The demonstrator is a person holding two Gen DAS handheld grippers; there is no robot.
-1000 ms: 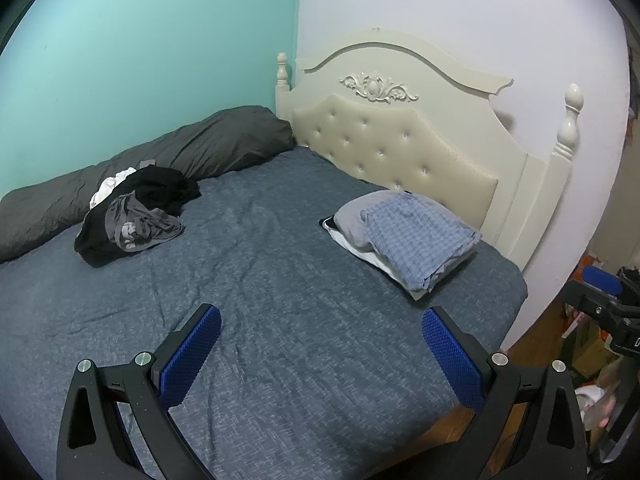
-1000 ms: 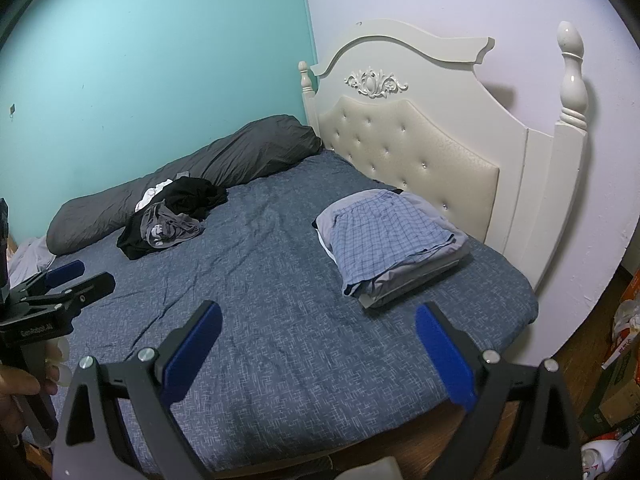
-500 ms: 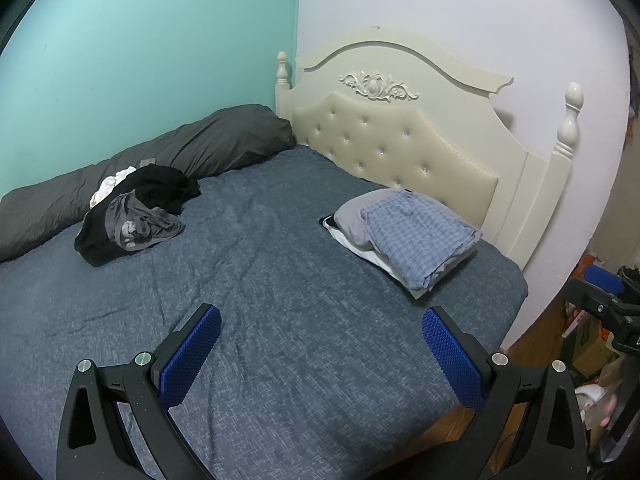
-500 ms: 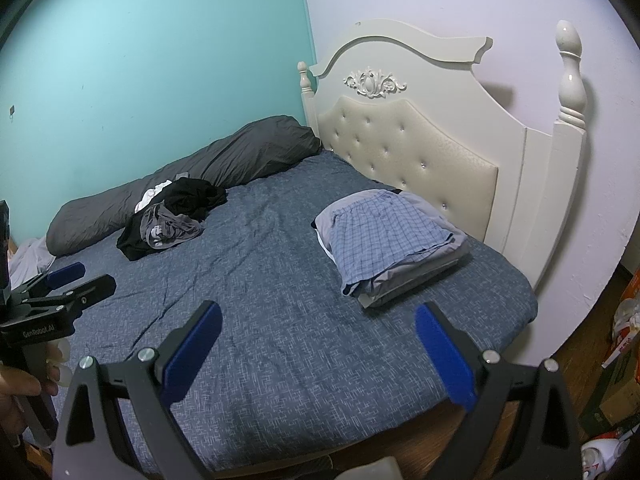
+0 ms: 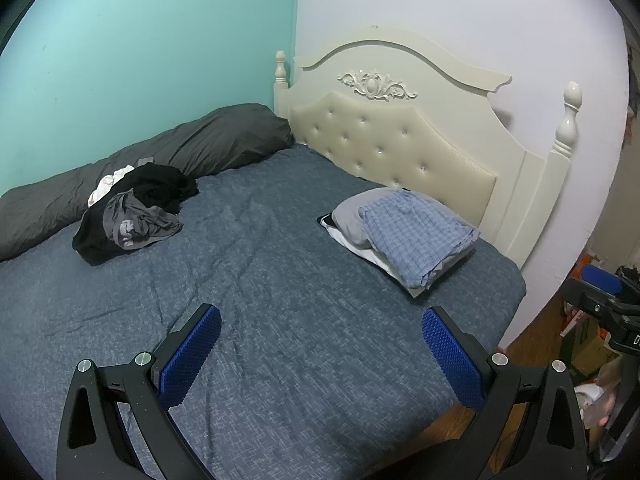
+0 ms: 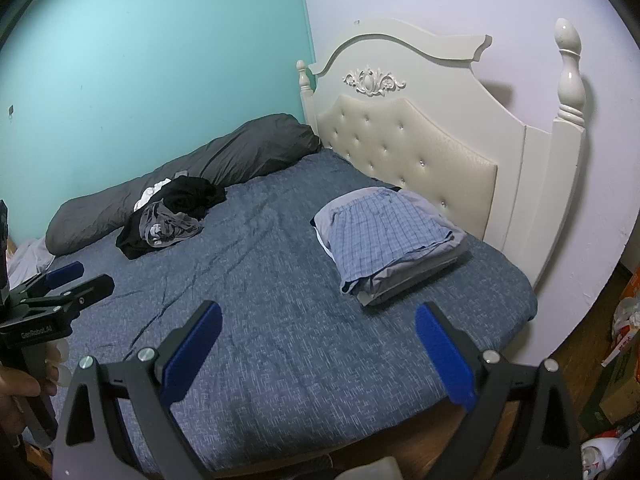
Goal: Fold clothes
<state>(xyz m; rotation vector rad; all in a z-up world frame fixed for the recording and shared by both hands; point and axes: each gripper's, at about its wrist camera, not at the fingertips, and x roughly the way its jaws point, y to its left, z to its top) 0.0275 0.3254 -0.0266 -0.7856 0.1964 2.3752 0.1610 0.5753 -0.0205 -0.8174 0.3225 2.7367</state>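
A heap of unfolded black, grey and white clothes (image 5: 136, 212) (image 6: 172, 216) lies at the far left of the bed, against a long dark pillow. A stack of folded clothes (image 5: 412, 228) (image 6: 384, 240), blue checked on top, sits near the headboard at the right. My left gripper (image 5: 320, 344) hangs open above the near part of the blue bedspread (image 5: 260, 300), holding nothing. My right gripper (image 6: 320, 340) is likewise open over the bedspread (image 6: 280, 300). Both are well short of either pile. The left gripper (image 6: 64, 284) also shows at the left edge of the right wrist view, held by a hand.
A cream tufted headboard (image 5: 400, 140) (image 6: 420, 152) stands at the back right, with a long dark pillow (image 5: 160, 160) (image 6: 180, 172) along the teal wall. Boxes and clutter (image 6: 620, 360) sit on the wooden floor right of the bed. The right gripper (image 5: 604, 300) shows at the right edge.
Both grippers have hardly moved; the views shift only slightly. The clothes lie as before.
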